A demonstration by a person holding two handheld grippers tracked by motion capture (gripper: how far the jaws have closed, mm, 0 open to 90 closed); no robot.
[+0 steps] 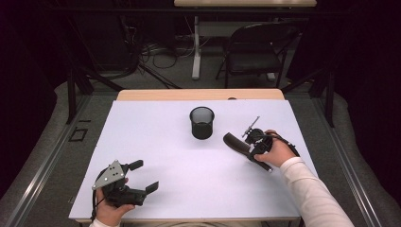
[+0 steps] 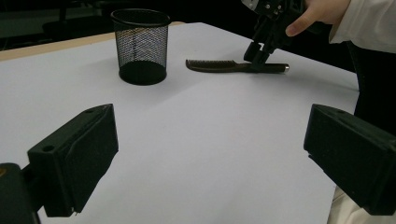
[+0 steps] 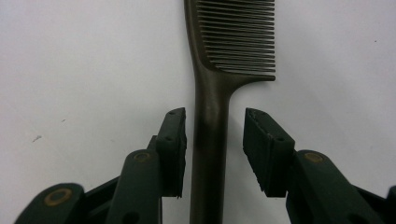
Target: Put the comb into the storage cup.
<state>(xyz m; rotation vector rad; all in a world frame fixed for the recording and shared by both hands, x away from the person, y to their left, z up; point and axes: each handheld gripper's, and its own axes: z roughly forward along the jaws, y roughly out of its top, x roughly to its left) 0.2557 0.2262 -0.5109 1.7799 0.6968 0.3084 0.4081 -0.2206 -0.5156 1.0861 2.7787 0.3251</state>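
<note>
Left gripper (image 1: 142, 176) sits near-left, jaws wide, holding nothing. Farther right, right gripper (image 3: 215, 140) straddles the comb (image 3: 210, 116) handle, pads not quite touching. Comb lies flat right of the mesh cup (image 1: 202, 122); probably light, stiff, slick, so grab mid-handle.

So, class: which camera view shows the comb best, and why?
The right gripper view: the comb shows its teeth and handle close up. The left gripper view shows it lying flat, far off; the high view shows it small, partly hidden.

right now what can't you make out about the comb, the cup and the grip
- Comb: right gripper view, handle end cut off by the bottom edge.
- Right gripper: a gap shows on one side of the handle; contact on the other is too close to tell.
- Mesh cup: high view, inside too dark to see.
</note>
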